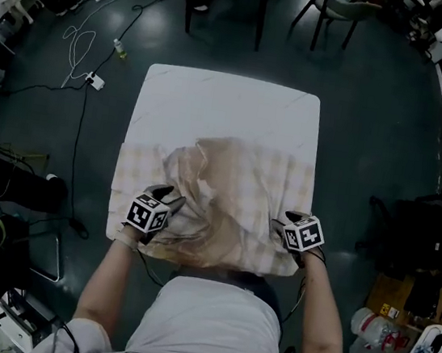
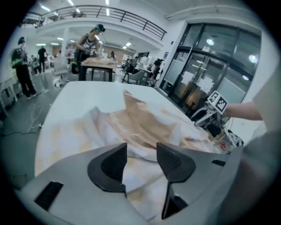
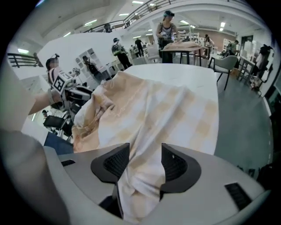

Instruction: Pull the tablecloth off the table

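Item: desk (image 1: pixel 230 99), white, square top with rounded corners, standing on a dark floor (image 1: pixel 380 120). Far half of the desk top lay bare

Item: tablecloth (image 1: pixel 229 205), pale cream check with a tan side turned up. It lay bunched in loose folds over the near half of the desk, heaped highest at the middle, and its near edge hung over the near edge of the desk in front of the person

Item: left hand-held gripper (image 2: pixel 141 154), at the near left corner of the desk, pointing down at the cloth. Released: the two dark pads stood apart, with a fold of the tablecloth lying in the gap beneath them and neither pad pressing on it

Item: right hand-held gripper (image 3: pixel 145 161), at the near right corner of the desk, pointing steeply down. Released: pads apart, a hanging fold of the tablecloth running through the gap between them, loose and not pinched

Item: cables (image 1: pixel 88 47), light and dark, trailing over the floor beyond the far left corner of the desk

Item: chair (image 1: pixel 332 9), dark legs, on the floor beyond the far right corner of the desk

Item: second table (image 3: pixel 178 46) with a person standing at it, well beyond the far side of the desk
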Tool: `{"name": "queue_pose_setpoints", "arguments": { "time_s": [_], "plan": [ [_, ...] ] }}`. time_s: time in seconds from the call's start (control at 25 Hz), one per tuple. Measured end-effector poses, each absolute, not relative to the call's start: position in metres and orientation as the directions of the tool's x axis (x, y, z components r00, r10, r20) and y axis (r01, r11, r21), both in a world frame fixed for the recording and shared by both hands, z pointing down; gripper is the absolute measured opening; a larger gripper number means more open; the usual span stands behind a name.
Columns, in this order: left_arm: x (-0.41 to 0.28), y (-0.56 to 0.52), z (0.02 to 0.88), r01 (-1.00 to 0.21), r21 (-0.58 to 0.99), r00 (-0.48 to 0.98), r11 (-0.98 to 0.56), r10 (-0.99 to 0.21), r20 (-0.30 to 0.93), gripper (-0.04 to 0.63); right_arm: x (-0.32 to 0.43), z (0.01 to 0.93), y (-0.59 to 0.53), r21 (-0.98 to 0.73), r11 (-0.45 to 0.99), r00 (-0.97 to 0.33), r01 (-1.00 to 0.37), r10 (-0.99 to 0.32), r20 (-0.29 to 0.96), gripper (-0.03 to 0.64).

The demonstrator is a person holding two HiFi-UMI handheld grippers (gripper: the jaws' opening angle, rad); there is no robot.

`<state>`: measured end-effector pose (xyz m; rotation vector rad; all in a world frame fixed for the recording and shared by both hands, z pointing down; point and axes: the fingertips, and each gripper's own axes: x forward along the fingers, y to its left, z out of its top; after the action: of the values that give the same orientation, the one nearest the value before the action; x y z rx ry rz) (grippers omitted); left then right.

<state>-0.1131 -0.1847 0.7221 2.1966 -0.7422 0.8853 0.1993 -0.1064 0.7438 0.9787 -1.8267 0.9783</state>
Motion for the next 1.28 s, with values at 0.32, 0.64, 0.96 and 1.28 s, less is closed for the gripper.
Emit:
{"name": "queue_pose_setpoints", "arguments": {
  "time_s": [0.32, 0.64, 0.96, 1.28],
  "plan": [
    [-0.223, -0.24, 0.755, -0.872, 0.205, 0.386, -0.445, -0.366, 0.847, 0.286, 0.253, 0.745, -0.171, -0.108, 0.219, -0.184, -0.97, -0.362, 0.914, 0.259],
    [-0.243, -0.246, 0.789, -0.892, 0.166, 0.316, -0.421, -0.317, 0.894, 0.295, 0.257, 0.775, -0.174, -0.031, 0.169, -0.078, -0.985, -0.281, 0.957, 0.264],
    [-0.246, -0.251, 0.791, -0.888, 0.11, 0.292, -0.446, -0.364, 0.884, 0.295, 0.245, 0.773, -0.168, -0.001, 0.131, -0.04, -0.991, -0.296, 0.954, 0.209],
    [-0.242, -0.243, 0.785, -0.872, 0.118, 0.314, -0.475, -0.357, 0.88, 0.124, 0.2, 0.772, -0.148, -0.074, 0.169, -0.125, -0.983, -0.312, 0.942, 0.04]
  ]
}}
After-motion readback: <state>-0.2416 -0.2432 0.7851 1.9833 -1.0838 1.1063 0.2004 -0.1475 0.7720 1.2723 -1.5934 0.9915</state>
